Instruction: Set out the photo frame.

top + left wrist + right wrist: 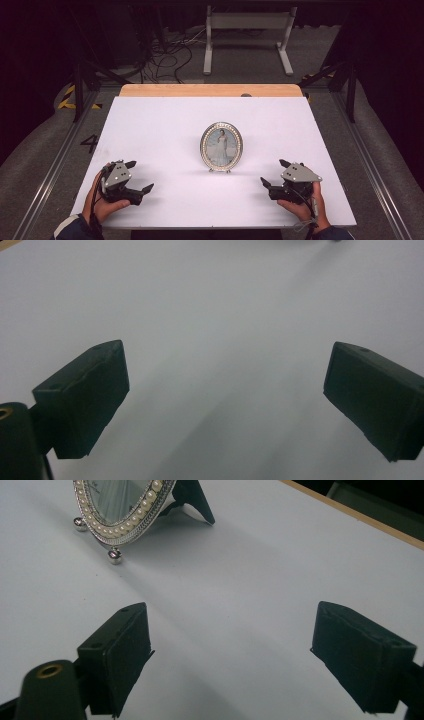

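**Grippers flanking an upright oval picture frame**

Frame (221, 145), oval and pearl-rimmed, is standing upright at the centre of the high view on the white table (150, 130), resting on small ball feet with a dark easel prop behind it; in the right gripper view it is appearing at the upper left (125, 510). The left gripper (134, 176) is sitting at the lower left of the high view, the right gripper (272, 172) at the lower right, each well apart from the frame. Both are standing released, jaws spread wide with nothing between them. A good approach, judging from this layout, is calling for both grippers to be closing in level from the two sides, pads meeting the metal rim rather than the glass, since a one-sided push is likely to be tipping the frame back over its prop.
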Tool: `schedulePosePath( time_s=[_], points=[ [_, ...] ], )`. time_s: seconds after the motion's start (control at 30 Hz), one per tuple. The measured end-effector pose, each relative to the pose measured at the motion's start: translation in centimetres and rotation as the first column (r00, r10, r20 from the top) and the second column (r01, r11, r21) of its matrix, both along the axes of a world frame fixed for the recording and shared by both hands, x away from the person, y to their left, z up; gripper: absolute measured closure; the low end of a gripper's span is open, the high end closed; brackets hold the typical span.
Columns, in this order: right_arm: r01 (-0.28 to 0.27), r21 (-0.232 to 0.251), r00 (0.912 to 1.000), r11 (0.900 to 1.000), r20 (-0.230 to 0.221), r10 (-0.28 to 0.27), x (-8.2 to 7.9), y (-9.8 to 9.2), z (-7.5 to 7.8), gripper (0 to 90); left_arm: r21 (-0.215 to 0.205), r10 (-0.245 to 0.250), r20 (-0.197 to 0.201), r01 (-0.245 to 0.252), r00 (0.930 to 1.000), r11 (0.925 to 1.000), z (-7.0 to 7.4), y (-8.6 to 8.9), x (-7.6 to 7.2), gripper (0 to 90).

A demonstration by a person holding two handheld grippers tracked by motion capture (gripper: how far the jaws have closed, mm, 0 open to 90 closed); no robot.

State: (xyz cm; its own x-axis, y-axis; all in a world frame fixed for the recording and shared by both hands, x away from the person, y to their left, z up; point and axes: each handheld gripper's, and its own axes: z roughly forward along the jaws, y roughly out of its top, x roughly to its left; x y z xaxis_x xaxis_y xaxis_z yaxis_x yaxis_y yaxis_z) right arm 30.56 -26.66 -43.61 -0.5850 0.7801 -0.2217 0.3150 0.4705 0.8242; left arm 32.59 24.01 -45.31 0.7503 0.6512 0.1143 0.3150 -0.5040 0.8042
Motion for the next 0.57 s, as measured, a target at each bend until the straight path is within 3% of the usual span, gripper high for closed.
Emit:
schedulePosePath(
  time_s=[0.43, 0.57],
  points=[
    [0.005, 0.005, 1.0000, 1.000, -0.006, -0.005, 0.21, -0.01, -0.18, 15.4, 0.036, -0.025, -0.027, 0.026, 0.9993, 0.9990, -0.67, -0.81, 0.34, 4.9],
    [0.004, 0.003, 1.0000, 1.000, -0.008, -0.004, 0.17, 0.03, -0.20, 15.3, 0.028, -0.003, -0.029, 0.004, 0.9996, 0.9996, -0.73, -0.77, 0.54, 4.6]
  ],
)
